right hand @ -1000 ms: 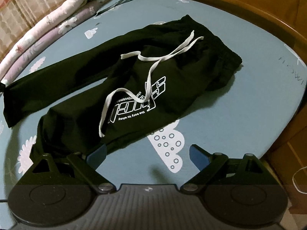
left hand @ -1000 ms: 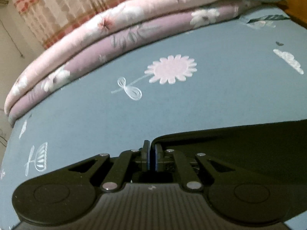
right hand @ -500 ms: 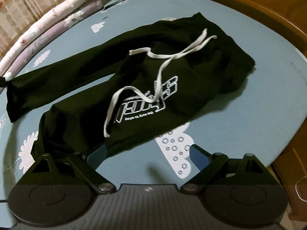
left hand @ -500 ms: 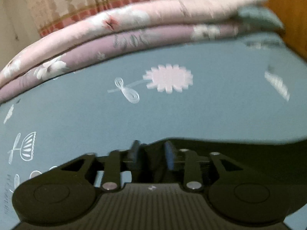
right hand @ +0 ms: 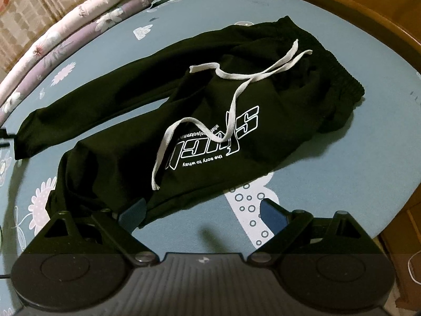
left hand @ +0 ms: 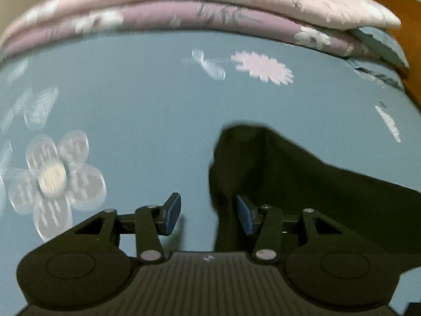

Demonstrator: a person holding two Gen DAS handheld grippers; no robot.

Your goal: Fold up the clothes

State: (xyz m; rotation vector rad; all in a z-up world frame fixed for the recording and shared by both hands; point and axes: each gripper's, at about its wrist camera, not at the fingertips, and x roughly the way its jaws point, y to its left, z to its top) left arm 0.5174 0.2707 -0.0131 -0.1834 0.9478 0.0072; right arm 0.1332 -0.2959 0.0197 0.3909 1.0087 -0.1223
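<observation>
The left hand-held gripper (left hand: pixel 208 213) hangs low over the bed (left hand: pixel 131 110) with its blue pads parted and nothing between them; the cuffed end of one leg of the black trousers (left hand: pixel 289 184) lies just in front of and partly under its right pad, touching or nearly so, which suits a gripper placed to take or to let go of that cuff, and the frame fits either; the view is blurred, so finer contact cannot be told; beyond it, along the far edge of the bed, a folded pink quilt (left hand: pixel 210 0) is stacked, well apart from the cloth and no hindrance. In the right wrist view the trousers (right hand: pixel 184 100) lie spread across the middle of the bed, both legs running toward the left edge with a strip of blue sheet showing between them, the elastic waistband toward the right edge near the wooden bed frame (right hand: pixel 381 26); they are flat but not folded; a pale drawstring (right hand: pixel 236 92) trails loose over the printed lettering and could slip or bunch inside a fold. The right hand-held gripper (right hand: pixel 202 213) is released too, jaws wide and bare, poised at the near edge of the bed with its left pad at the hem of the nearer leg, a stance that suits taking that side; nothing else lies on the sheet to block a fold.
</observation>
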